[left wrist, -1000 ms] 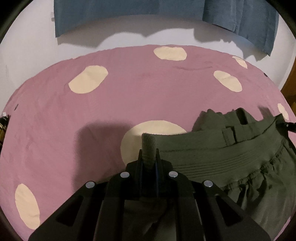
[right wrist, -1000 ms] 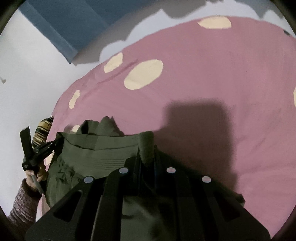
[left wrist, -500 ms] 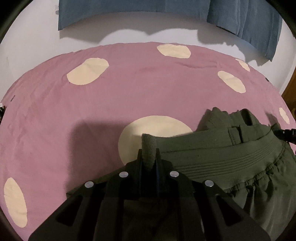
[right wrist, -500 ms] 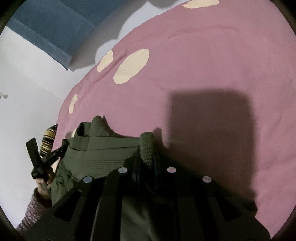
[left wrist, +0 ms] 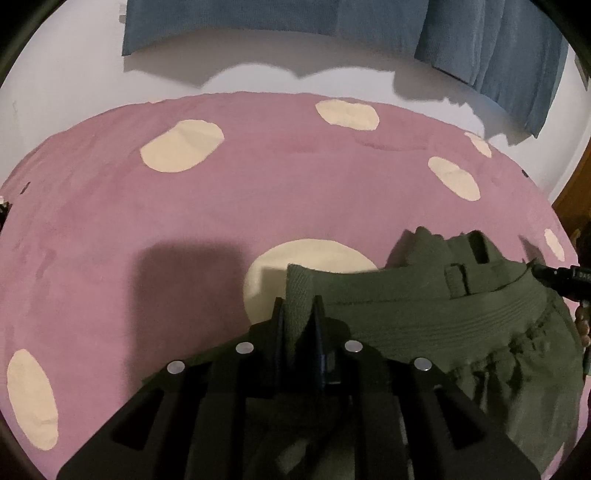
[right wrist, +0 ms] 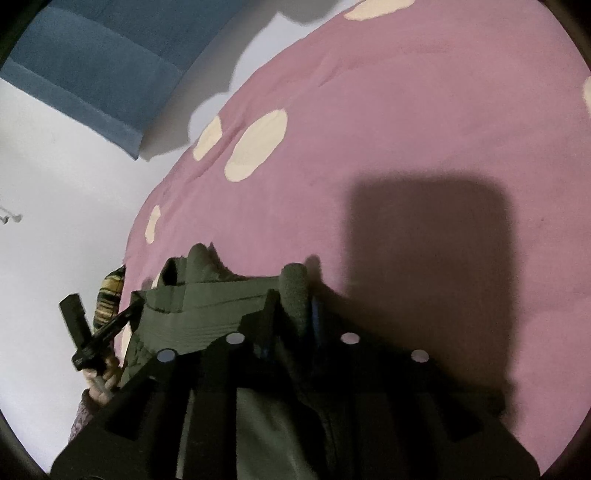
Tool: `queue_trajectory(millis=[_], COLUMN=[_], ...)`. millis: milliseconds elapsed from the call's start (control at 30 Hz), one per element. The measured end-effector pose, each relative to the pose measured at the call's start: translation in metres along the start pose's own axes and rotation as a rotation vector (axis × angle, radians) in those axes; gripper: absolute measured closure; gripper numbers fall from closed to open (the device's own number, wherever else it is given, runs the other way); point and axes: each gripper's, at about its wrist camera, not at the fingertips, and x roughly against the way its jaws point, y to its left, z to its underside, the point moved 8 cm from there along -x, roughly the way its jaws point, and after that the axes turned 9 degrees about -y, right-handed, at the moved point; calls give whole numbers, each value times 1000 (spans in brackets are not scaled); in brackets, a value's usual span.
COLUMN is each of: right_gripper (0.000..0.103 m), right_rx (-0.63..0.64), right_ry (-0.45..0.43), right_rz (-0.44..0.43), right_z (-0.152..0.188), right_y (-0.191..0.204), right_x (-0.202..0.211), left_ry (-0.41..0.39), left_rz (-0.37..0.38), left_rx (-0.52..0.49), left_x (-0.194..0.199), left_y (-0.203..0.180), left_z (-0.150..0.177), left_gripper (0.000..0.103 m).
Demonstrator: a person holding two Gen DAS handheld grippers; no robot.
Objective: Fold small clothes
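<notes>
Olive-green garment (left wrist: 424,317), ribbed waistband with a belt loop and gathered fabric below, is held up over the pink bedspread (left wrist: 258,206) with cream spots, stretched between both grippers. Left gripper (left wrist: 297,314): jaws pinching one waistband corner, fabric end sticking up between the fingers. Right gripper (right wrist: 295,302): jaws pinching the other waistband corner the same way. Left wrist view only: right gripper's black tip at the far right edge of the waistband, cream spot directly behind the pinched corner. Right wrist view only: left gripper seen from outside, gripped in a bare hand (right wrist: 101,376) with a knit sleeve cuff, angled up toward the waistband; striped fabric item (right wrist: 109,295) at the bed edge behind it. Blue cloth (left wrist: 332,22) hangs on the white wall beyond the bed.
</notes>
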Motion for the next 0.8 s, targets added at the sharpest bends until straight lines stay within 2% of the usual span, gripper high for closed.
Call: queue_trajectory(millis=[67, 133, 167, 200, 233, 300, 467, 567, 667, 733, 800], right_gripper=[78, 74, 70, 64, 61, 50, 36, 33, 33, 33, 33], right_rx=[-1, 18, 23, 23, 19, 6, -16, -79, -160, -209, -251], right_ry=[-19, -49, -61, -76, -93, -138, -185, -191, -197, -187, -170], right_rz=[28, 73, 82, 81, 71, 66, 73, 72, 79, 61, 17], right_z=[-1, -3, -2, -2, 0, 9, 57, 93, 122, 137, 148], right_y=[-2, -3, -3, -2, 0, 2, -5, -20, -38, -43, -43], right_x=[12, 33, 42, 54, 68, 102, 166, 187, 198, 198, 195], left_ry=[-10, -32, -43, -68, -96, -131, -169, -152, -131, -102, -90], left_rz=[0, 2, 7, 12, 19, 25, 13, 28, 75, 116, 141], left_rx=[3, 5, 12, 29, 44, 58, 93, 175, 327, 427, 484], left_x=[12, 31, 42, 57, 73, 102, 163, 188, 206, 207, 204], left_y=[1, 6, 8, 12, 16, 21, 31, 38, 48, 50, 51], left_z=[-2, -4, -5, -5, -4, 5, 53, 92, 129, 146, 157], left_gripper=[85, 73, 56, 44, 42, 30, 24, 24, 23, 23, 23])
